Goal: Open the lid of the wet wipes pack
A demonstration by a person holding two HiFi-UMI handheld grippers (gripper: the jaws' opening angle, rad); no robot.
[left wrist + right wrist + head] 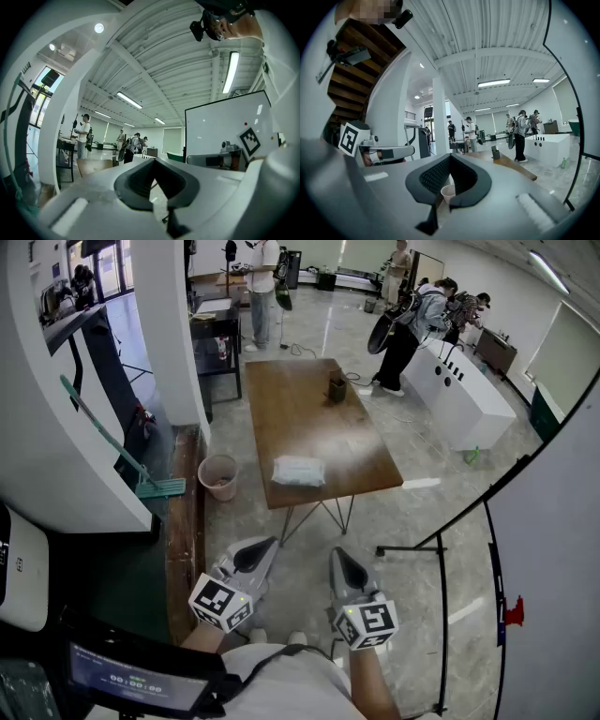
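The wet wipes pack (298, 471), pale and flat, lies near the front edge of a brown wooden table (309, 418). Both grippers hang over the floor, well short of the table and level. My left gripper (265, 545) is shut and holds nothing; in the left gripper view its tips (154, 161) meet at a point. Beside it, the right gripper (343, 554) is also shut and empty, and in the right gripper view (450, 156) its jaws are closed. The pack does not show in either gripper view.
A small dark object (337, 388) stands at the table's far end. A pink bucket (219, 476) and a green broom (159, 487) sit left of the table by a white pillar (173, 324). People stand near a white counter (464, 395). A whiteboard's black stand (412, 545) is on the right.
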